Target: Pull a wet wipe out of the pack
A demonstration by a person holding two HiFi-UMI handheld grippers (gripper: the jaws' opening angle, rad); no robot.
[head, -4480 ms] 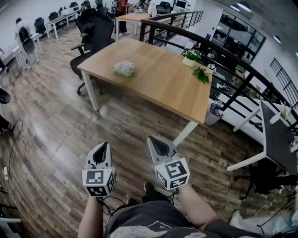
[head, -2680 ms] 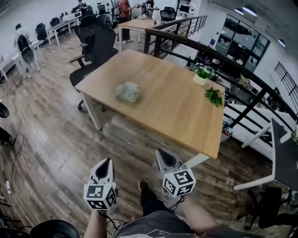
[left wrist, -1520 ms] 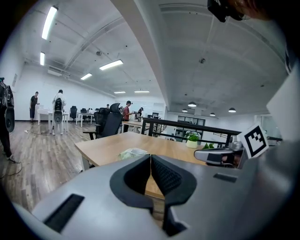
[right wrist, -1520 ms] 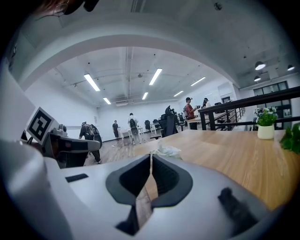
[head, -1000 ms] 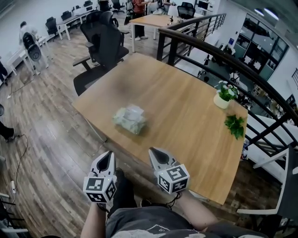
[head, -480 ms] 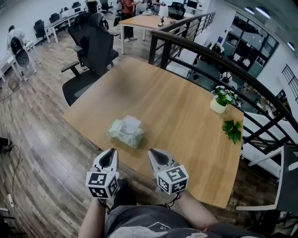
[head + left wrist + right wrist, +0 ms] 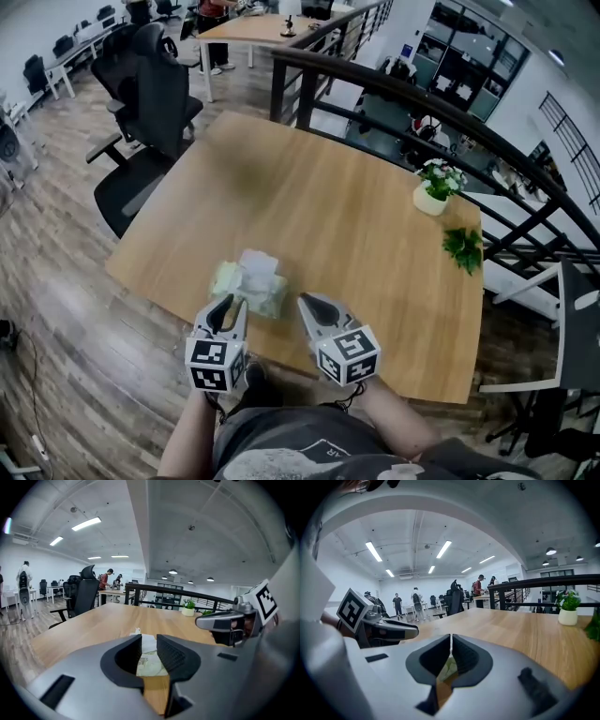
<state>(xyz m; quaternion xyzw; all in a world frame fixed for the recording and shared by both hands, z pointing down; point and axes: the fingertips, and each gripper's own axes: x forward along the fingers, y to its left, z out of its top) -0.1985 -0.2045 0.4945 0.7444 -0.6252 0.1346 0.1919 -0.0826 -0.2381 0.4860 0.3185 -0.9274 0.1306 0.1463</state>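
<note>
Big wooden table point(image 7: 366, 225) fills most of the head view, with both grippers at its near edge. The left gripper point(image 7: 225, 305) has just been opening its jaws; they're partway apart and gripping nothing. The right gripper point(image 7: 307, 303) is closed tight and empty. The wet wipe pack point(image 7: 246, 286) lies flat on the table just past the left tips, with a white wipe point(image 7: 259, 265) poking up from it.
</note>
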